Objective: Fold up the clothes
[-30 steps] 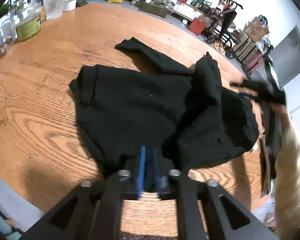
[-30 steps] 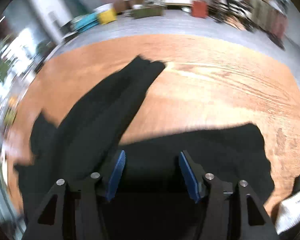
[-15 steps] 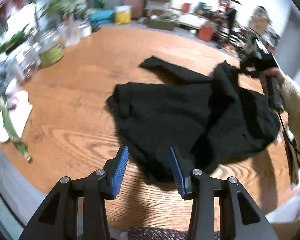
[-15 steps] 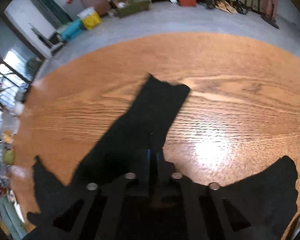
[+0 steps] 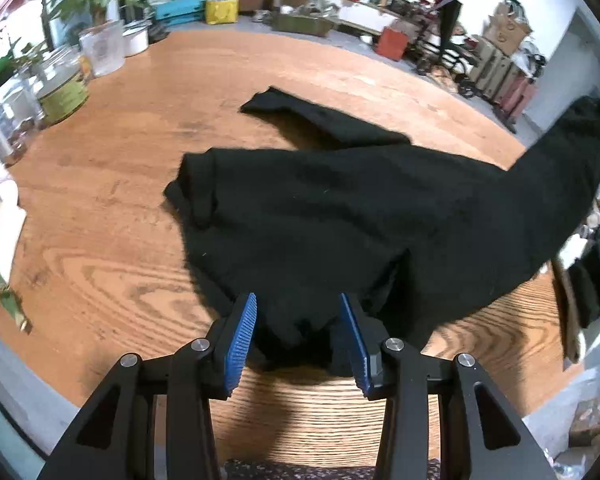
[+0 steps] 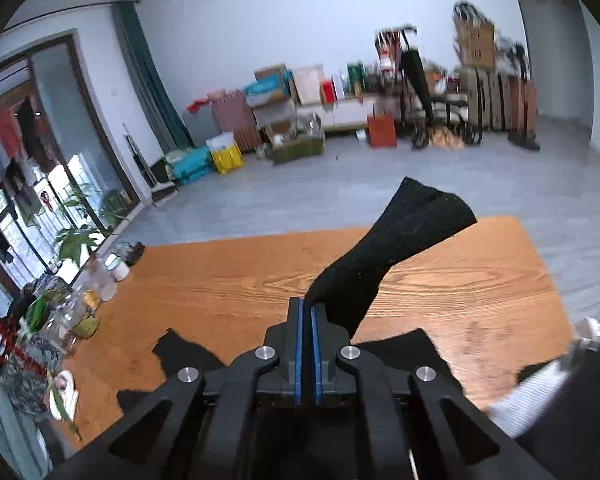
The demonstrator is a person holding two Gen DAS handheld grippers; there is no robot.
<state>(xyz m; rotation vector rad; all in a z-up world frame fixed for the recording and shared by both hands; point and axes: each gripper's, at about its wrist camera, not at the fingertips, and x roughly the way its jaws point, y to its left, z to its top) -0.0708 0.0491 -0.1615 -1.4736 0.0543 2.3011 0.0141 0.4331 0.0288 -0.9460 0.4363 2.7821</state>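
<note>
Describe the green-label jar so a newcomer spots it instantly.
Start at the round wooden table and go to its left edge, where glassware stands in a row under the plants. The jar sits there beside a frosted tumbler; it alone carries a green band.

Left tool [image 5: 298, 340] agape, right tool [image 6: 307, 354] clamped — raised

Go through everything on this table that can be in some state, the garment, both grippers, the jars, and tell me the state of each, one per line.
Black garment: unfolded, mostly flat on the table, right side lifted.
Far sleeve: lying flat on the wood.
Lifted sleeve: pinched and raised off the table.
Left gripper: open, hem between the fingers, unpressed.
Right gripper: shut on the lifted sleeve.
Glass jar: upright, lid on.
</note>
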